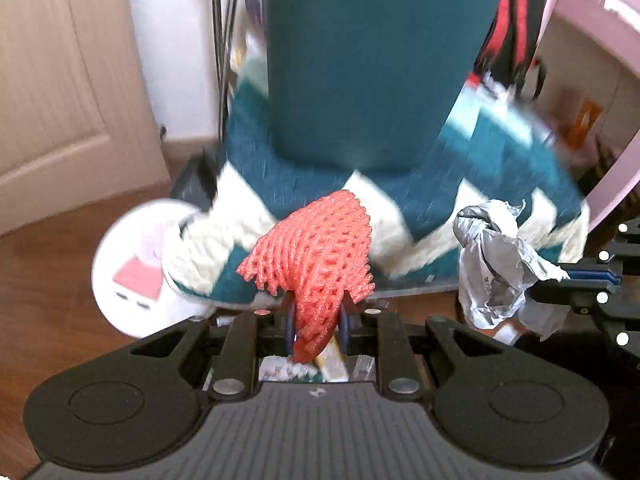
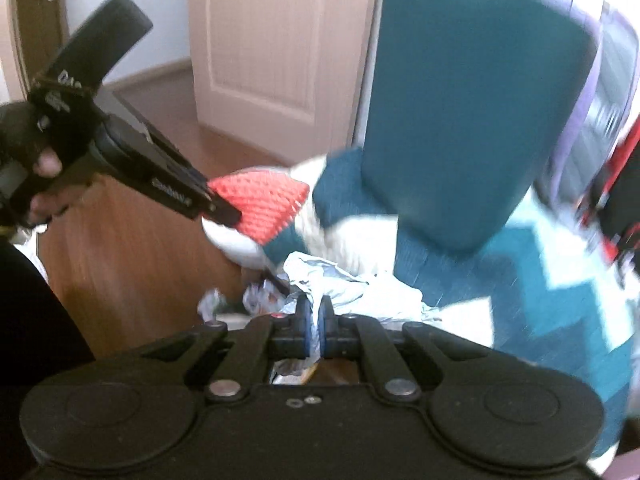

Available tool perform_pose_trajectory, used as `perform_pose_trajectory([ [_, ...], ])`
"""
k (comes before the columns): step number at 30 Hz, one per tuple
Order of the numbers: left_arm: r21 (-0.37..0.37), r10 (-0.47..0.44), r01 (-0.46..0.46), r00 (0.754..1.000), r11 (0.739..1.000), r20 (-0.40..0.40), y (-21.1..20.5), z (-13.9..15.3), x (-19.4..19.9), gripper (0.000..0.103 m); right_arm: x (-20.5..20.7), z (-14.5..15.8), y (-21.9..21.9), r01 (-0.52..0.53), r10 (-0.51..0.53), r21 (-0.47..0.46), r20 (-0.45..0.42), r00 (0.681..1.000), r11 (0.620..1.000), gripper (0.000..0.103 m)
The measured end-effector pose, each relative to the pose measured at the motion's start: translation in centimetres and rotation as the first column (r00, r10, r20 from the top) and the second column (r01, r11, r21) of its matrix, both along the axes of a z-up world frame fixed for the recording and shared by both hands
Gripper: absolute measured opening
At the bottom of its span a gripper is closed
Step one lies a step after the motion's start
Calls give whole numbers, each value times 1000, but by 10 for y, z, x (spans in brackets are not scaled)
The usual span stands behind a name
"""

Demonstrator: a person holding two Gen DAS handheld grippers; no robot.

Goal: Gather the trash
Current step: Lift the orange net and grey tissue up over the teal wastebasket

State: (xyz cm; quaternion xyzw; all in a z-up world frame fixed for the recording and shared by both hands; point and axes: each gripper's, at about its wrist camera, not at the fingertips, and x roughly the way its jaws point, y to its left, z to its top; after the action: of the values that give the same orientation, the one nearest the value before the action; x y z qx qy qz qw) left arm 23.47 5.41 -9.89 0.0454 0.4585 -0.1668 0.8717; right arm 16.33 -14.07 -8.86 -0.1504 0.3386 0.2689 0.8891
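left tool (image 1: 318,320) clenches the red foam fruit net (image 1: 316,256), held in front of the teal chair (image 1: 372,60); right of it, right tool (image 2: 315,320) pinches crumpled silver wrapper (image 2: 340,284), both apparently lifted for binning.

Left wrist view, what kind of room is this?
Probably a bedroom or a child's room at home: a wood floor, a panelled door, a teal chair on a zigzag rug, and pink shelving.
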Motion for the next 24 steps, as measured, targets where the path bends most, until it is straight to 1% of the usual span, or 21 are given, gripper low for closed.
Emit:
perform_pose_trajectory([
  [6,-29,27,-24,992,999,123,-6,79,-21,20,-26,81,-3,-46,45,8,144,989,999,4],
  [9,-44,38,-31,982,999,187,-11,119,-27,20,-28,115,-4,-49,46,10,202,978,999,4],
  [13,-67,57,-41,963,997,262,-18,165,-28,20,-26,162,-9,-41,31,31,274,961,999,4],
  [18,-100,84,-55,946,993,313,-24,210,-11,20,-10,202,-16,-42,24,47,338,941,998,4],
  [21,-116,91,-56,939,992,331,-31,229,5,20,4,221,-18,-35,18,39,372,928,999,4],
  [24,-112,91,-55,931,992,353,-45,248,23,20,21,233,-22,-27,12,33,389,921,999,4],
])
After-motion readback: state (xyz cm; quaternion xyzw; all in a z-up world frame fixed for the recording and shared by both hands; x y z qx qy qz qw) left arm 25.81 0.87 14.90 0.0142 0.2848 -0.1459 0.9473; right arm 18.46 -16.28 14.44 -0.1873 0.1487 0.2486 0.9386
